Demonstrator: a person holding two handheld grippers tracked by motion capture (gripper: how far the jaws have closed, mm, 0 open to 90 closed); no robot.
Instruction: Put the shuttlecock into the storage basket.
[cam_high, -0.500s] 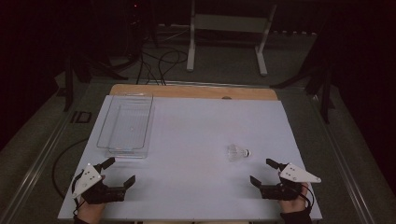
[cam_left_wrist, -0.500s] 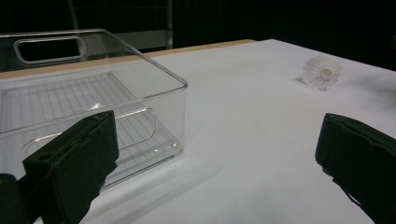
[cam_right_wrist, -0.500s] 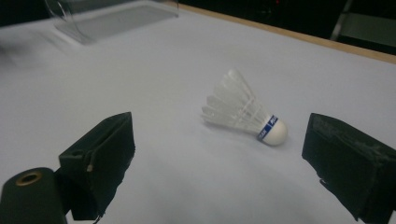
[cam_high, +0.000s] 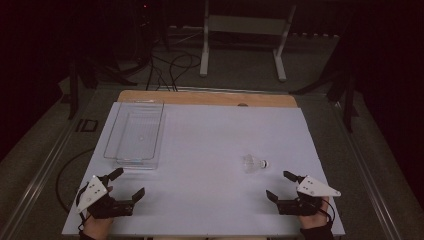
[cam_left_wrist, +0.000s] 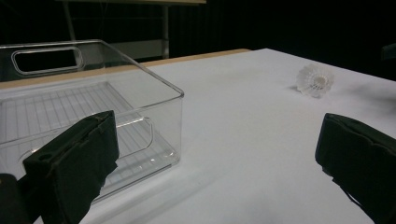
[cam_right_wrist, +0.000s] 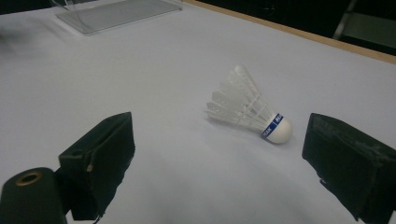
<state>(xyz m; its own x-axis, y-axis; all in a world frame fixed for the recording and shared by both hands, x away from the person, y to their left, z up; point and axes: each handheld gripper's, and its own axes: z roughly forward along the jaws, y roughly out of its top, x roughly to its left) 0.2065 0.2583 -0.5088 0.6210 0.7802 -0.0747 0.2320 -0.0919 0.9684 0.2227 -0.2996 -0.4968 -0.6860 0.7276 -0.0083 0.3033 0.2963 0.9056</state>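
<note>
Both grippers rest on the white surface (cam_high: 210, 150), jaws wide, nothing held. The white feathered shuttlecock (cam_high: 254, 163) lies on its side just ahead of the right gripper (cam_high: 280, 186); the right gripper view reveals its blue-banded cork. The left gripper (cam_high: 128, 183) faces the clear plastic bin (cam_high: 134, 135); its view shows the ribbed floor.

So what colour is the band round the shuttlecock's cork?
Blue, with small white lettering, on the shuttlecock lying on its side; the right gripper view shows it best.
</note>
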